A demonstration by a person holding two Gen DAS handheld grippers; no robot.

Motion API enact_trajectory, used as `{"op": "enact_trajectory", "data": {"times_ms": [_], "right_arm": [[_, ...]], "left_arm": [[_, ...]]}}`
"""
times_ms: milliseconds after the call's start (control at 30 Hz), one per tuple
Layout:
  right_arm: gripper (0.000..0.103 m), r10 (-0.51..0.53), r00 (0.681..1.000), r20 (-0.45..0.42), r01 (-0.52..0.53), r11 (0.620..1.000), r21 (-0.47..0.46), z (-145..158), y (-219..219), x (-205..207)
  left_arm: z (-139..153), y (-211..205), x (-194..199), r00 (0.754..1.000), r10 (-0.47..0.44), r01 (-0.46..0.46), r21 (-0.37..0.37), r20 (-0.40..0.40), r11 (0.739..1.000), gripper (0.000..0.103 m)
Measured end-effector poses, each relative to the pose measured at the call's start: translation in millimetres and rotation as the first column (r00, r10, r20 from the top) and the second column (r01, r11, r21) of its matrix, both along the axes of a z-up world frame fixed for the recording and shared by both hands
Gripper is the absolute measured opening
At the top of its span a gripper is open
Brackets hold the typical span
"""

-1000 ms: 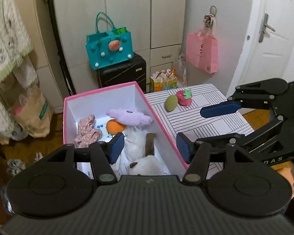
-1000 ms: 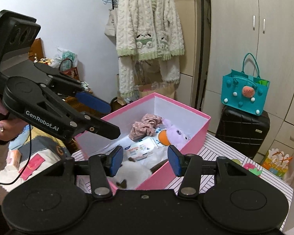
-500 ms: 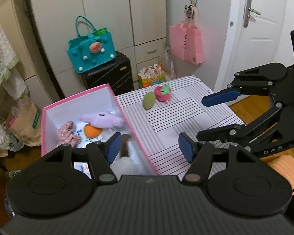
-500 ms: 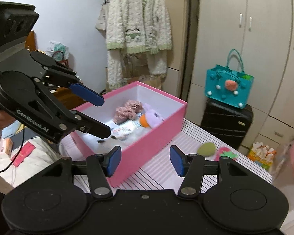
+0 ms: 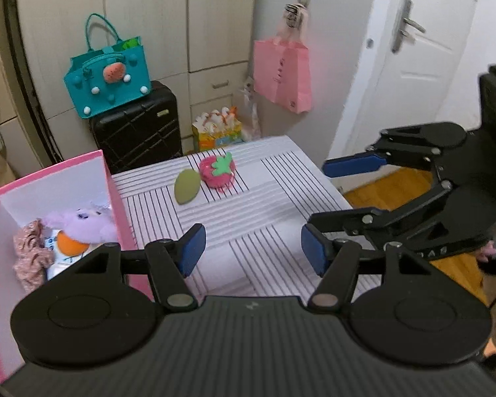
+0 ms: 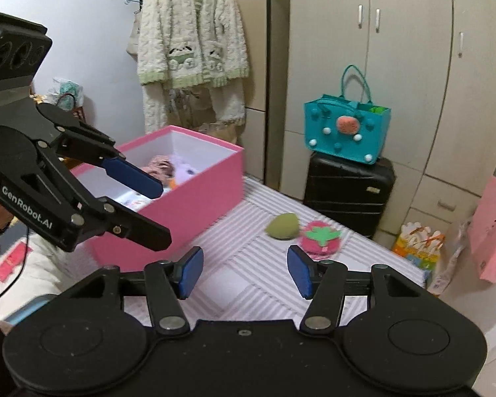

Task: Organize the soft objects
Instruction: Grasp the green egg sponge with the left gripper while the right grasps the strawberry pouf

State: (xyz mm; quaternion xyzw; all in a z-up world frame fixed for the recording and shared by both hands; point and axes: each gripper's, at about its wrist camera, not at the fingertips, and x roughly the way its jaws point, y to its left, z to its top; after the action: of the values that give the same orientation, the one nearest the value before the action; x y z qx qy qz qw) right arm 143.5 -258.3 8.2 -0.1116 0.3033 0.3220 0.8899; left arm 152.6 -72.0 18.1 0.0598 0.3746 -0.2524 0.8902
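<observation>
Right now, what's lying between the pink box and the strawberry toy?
The green plush lies between the pink box and the strawberry toy, touching the strawberry; both views show it.

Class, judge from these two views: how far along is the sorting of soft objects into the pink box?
Done: the purple plush, an orange ball and a pink scrunchie lie inside the pink box. In hand: nothing; the left hand-held gripper and right hand-held gripper are open and empty above the striped table. Left: the green pad and strawberry toy, side by side on the table.
</observation>
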Motion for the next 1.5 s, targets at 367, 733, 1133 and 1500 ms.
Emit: {"op": "enact_trajectory", "data": {"times_ms": [367,733,1133,1500], "right_arm": [[0.067,-0.018,1.000,0.018,0.017,0.999,0.042,-48.8,-44.9,64.8],[0.070,0.061,0.998,0.010,-0.061,0.998,0.026,-103.0,-38.1,135.8],[0.075,0.135,0.991,-0.007,-0.135,0.991,0.017,-139.2,-15.1,171.8],[0.076,0.204,0.979,0.023,-0.203,0.979,-0.018,-150.1,-5.3,189.6]], "left_arm": [[-32.1,-40.2,35.1,0.958,0.207,-0.223,0.065,0.197,0.973,0.063],[-74.2,-55.7,98.6,0.945,0.312,-0.318,0.049,0.102,0.947,0.059],[-119.0,-54.0,145.0,0.906,0.416,-0.422,0.102,0.075,0.901,0.053],[-139.5,-64.8,154.5,0.886,0.447,-0.461,0.118,0.123,0.880,0.051]]}}
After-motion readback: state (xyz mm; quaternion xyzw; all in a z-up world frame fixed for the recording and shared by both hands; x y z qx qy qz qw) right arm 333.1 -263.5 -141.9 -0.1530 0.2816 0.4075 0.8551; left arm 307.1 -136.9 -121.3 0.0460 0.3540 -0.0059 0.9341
